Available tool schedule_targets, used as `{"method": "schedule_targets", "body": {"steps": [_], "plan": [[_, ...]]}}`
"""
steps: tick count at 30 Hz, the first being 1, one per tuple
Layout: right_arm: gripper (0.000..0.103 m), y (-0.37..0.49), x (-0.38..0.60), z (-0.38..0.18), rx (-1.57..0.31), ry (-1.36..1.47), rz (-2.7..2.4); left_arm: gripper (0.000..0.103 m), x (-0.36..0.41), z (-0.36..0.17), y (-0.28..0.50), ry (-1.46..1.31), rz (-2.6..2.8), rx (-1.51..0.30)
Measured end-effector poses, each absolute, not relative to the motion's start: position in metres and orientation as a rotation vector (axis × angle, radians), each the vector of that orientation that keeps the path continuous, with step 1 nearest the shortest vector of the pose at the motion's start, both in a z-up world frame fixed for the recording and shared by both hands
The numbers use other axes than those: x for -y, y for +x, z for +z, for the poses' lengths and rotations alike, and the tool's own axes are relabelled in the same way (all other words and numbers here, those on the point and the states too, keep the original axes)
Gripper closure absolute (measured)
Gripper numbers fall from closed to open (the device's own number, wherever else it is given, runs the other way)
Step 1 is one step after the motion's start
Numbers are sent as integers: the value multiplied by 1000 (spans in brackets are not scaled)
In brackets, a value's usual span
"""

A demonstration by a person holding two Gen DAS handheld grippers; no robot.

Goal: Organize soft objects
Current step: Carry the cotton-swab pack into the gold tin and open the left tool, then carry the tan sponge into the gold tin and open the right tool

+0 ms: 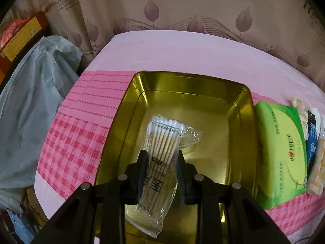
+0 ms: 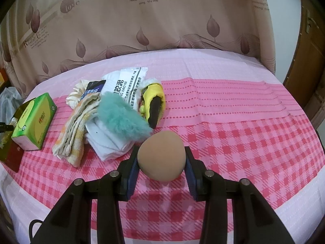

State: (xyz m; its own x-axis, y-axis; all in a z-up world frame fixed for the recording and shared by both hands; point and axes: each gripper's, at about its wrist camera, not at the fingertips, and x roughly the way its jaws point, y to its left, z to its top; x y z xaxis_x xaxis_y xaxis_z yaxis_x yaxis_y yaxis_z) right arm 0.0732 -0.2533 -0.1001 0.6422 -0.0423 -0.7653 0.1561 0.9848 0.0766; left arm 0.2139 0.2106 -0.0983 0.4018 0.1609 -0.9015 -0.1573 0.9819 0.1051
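Both grippers loaded, gold tin nearly empty.

In the left wrist view the left gripper point(image 1: 161, 160) has its jaws clamped on a clear packet of cotton swabs point(image 1: 160, 152), hanging over the open gold tin point(image 1: 239, 126); the tin's floor shows bare metal toward 12 and 2 o'clock of the packet. A green tissue box point(image 1: 284, 152) sits just beside the tin's rim at 3 o'clock. In the right wrist view the right gripper point(image 2: 161, 160) has its jaws pressed on a tan sponge egg point(image 2: 161, 155) above the pink checked cloth point(image 2: 254, 142), which lies open from 1 to 4 o'clock. The soft pile sits at 10 to 11 o'clock: teal fluff point(image 2: 121, 118), folded towel point(image 2: 75, 130), white cloth point(image 2: 107, 144), yellow pouch point(image 2: 155, 101).
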Motion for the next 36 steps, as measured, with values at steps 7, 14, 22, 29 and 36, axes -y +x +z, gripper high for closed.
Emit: {"method": "schedule_targets", "body": {"steps": [7,14,22,29,36], "plan": [[65,73,254,-100,-867,142,-113,74,-218,-102,214,17,223,-1136],[65,73,253,-100,-870,136,-118,73,-219,-101,213,14,235,-1136],[65,73,251,-100,-862,121,-120,65,-216,-86,193,-1,214,-1087],[65,67,249,-88,-814,111,-114,59,-209,-71,159,-22,184,-1014],[65,63,243,-78,-777,97,-110,58,-211,-67,129,7,223,-943]]}}
